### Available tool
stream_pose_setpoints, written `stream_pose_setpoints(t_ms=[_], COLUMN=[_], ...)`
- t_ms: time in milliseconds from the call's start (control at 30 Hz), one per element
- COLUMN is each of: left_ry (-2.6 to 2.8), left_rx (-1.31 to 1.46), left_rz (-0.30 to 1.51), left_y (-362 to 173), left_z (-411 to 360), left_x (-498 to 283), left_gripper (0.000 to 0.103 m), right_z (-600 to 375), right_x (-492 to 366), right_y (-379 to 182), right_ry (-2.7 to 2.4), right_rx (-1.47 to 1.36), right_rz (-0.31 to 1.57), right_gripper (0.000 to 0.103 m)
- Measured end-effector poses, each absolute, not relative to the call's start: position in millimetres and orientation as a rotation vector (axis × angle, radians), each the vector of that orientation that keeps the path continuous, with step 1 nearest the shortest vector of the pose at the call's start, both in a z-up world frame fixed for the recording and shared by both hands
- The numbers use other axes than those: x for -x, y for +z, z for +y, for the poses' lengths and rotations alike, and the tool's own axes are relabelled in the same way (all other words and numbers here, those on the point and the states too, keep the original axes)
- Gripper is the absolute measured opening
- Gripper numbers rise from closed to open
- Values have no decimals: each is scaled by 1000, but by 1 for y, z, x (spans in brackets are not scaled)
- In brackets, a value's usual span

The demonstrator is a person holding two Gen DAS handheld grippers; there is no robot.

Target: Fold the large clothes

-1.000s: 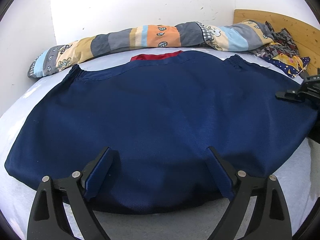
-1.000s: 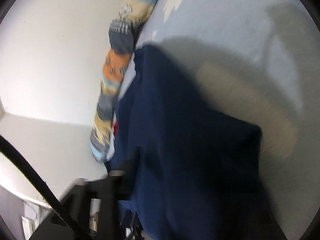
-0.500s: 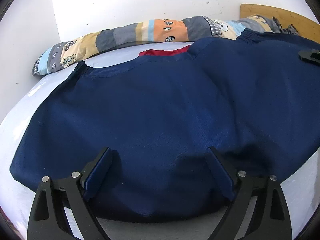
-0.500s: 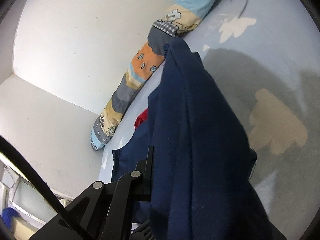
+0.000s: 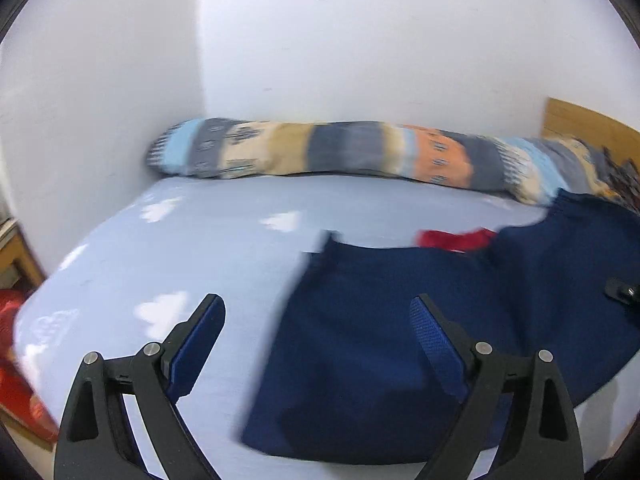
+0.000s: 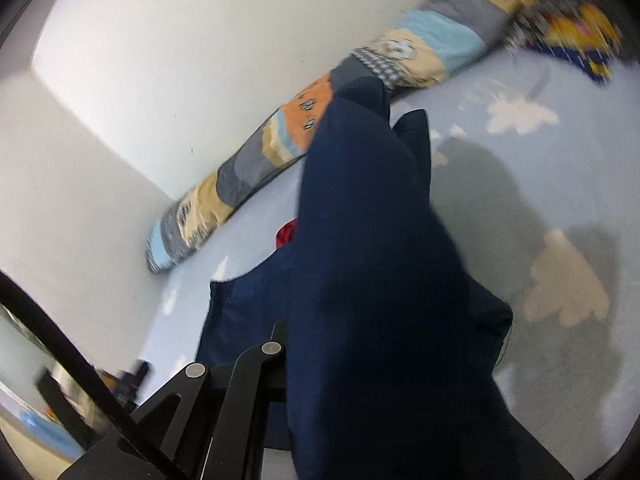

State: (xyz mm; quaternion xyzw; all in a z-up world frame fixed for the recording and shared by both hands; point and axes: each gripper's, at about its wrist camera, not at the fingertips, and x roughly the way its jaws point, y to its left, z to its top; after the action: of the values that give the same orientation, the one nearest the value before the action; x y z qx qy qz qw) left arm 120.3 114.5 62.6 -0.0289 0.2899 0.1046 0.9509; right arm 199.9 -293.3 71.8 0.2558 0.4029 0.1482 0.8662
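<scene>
A large navy blue garment point(image 5: 400, 344) lies on the light blue bed, its red collar lining point(image 5: 456, 238) showing at the far edge. My left gripper point(image 5: 318, 324) is open and empty, above the garment's left edge. In the right wrist view the navy garment point(image 6: 380, 280) hangs over my right gripper point(image 6: 320, 360), which is shut on its lifted side; one black finger point(image 6: 256, 364) shows, the other is hidden by cloth. The right gripper's tip also shows in the left wrist view point(image 5: 624, 292).
A long patchwork bolster point(image 5: 360, 156) lies along the white wall. A wooden headboard point(image 5: 588, 120) and patterned cloth point(image 6: 568, 20) sit at the right. The bed sheet point(image 5: 180, 260) has white cloud prints. A red thing point(image 5: 16, 360) sits by the bed's left side.
My left gripper has swung left, so the garment now sits at the right of its view. My right gripper stays shut on the raised garment side and has carried it over the rest.
</scene>
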Motion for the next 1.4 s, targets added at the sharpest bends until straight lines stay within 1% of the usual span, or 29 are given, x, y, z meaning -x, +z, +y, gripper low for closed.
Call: stream_pose_setpoints(t_ms=[133,233,300,400,467,533,600,667,733,833,933,967,1000,1033,1067,1133,1200,1233,1267,1300,1367,1400], left_ry=[335,419,454,476,467,461,461,469,468,484,500,500,495,489,484,482,485,476,468,460,444,434], left_rx=[167,235,232,260,282,280,265,254,271,293,294,295,294,293,289,273,276,291,301,307,311,310], left_rz=[586,580,580,587,596,601,600,599,588,570,590,595,603,608,609,608,609,606,603,601,604,609], left_y=[63,63,63,62,61,61,63,67,70,73,68,67,66,65,65,66,66,67,68,68,67,66], left_z=[181,216,229,241,244,242,239,234,234,239,244,245,245,246,245,243,243,243,243,242,240,239], left_x=[-104,-94,-91,-90,-91,-98,-98,-99,-98,-96,-97,-97,-98,-98,-98,-99,-100,-100,-100,-100,-100,-100], left_gripper=[93,93,93,93,93,93,93,93,93,93,93,93,93,93,93,93,93,93,93,93,93,93], right_z=[-224,-154,-103,-31,-7,-2,-3,-12,-11,2,32,43,51,59,62,67,66,63,60,57,41,26], right_x=[-193,-186,-182,-168,-163,-154,-153,-163,-150,-144,-129,-127,-125,-118,-107,-93,-85,-79,-76,-72,-63,-65], right_y=[86,78,59,3,-39,-54,-51,-37,-8,16,-3,-22,-42,-48,-50,-48,-40,-35,-31,-28,-18,-12], right_ry=[314,317,326,344,358,345,353,365,376,411,444,453,457,449,438,444,490,533,565,612,775,838], right_rx=[-339,-159,-27,226,332,381,391,313,276,229,349,413,492,550,608,667,653,632,618,597,518,436], right_rz=[846,849,847,861,911,872,860,873,820,784,807,850,895,861,795,759,760,760,767,780,837,880], right_gripper=[11,12,12,12,12,12,11,11,11,11,12,18,20,21,25,30,36,41,44,46,55,55])
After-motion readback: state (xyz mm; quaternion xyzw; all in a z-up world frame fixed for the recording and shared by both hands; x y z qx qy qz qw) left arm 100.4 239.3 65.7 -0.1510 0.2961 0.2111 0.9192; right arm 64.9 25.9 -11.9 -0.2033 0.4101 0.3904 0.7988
